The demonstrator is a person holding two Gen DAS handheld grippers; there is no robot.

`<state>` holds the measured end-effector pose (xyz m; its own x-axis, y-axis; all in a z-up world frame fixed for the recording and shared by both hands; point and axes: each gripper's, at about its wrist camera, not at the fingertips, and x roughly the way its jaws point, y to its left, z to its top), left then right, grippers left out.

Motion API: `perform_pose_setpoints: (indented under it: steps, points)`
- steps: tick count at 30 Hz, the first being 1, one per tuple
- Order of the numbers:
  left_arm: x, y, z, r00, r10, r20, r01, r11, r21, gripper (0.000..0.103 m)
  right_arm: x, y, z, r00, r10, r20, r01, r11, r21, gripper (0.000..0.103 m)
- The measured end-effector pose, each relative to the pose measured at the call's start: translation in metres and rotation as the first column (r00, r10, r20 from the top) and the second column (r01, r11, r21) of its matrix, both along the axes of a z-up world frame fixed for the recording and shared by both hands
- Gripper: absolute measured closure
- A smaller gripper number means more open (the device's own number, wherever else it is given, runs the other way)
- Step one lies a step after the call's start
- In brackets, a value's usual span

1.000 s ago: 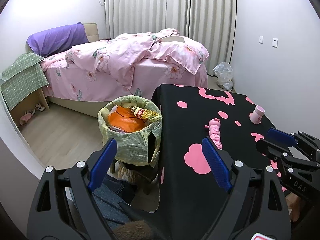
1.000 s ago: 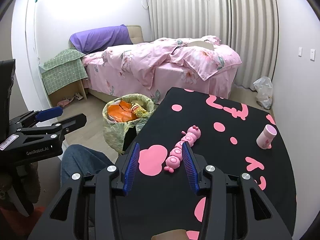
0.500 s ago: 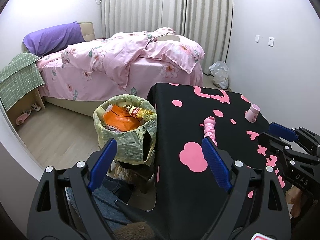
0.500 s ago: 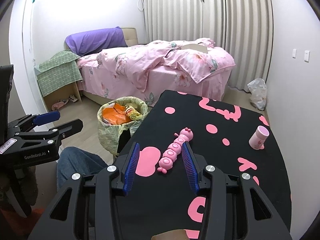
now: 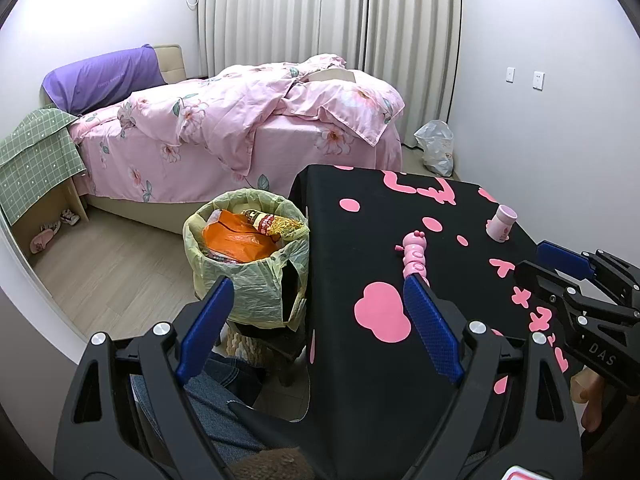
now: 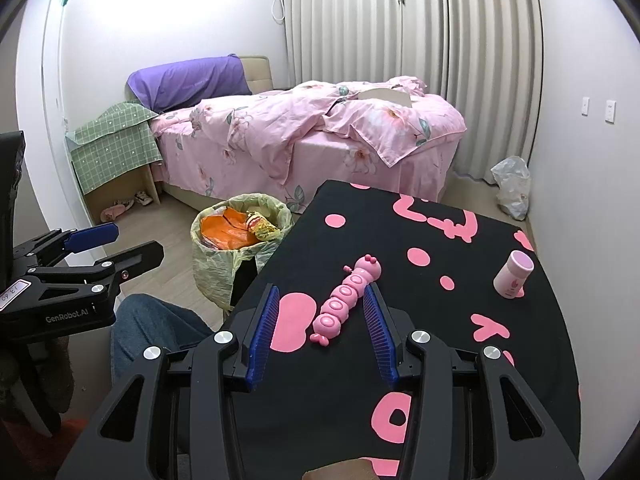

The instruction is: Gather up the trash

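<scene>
A trash bin lined with a yellow-green bag stands on the floor left of the black table; it also shows in the right wrist view. It holds an orange bag and a snack wrapper. My left gripper is open and empty, held over the table's left edge. My right gripper is open and empty above the table, its fingers on either side of a pink caterpillar toy, apart from it.
A small pink cup stands at the table's right. A bed with pink bedding lies behind. A white plastic bag sits on the floor by the curtain. A green-covered side table is at left. A person's jeans-clad leg is below.
Both grippers have drawn back and risen a little, so the table, bin and toy look farther away. Both stay open and empty.
</scene>
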<state>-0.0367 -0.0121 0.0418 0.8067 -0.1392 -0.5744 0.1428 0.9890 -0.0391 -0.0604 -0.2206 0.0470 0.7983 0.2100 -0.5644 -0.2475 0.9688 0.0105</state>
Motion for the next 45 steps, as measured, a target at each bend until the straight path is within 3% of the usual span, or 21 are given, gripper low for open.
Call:
perform_pose_setpoints:
  steps: [45]
  points:
    - [-0.0008, -0.0008, 0.0000, 1.000, -0.003, 0.003, 0.003, 1.000, 0.005, 0.021, 0.0001, -0.0040, -0.0008, 1.000, -0.007, 0.000, 0.007, 1.000, -0.001, 0.061]
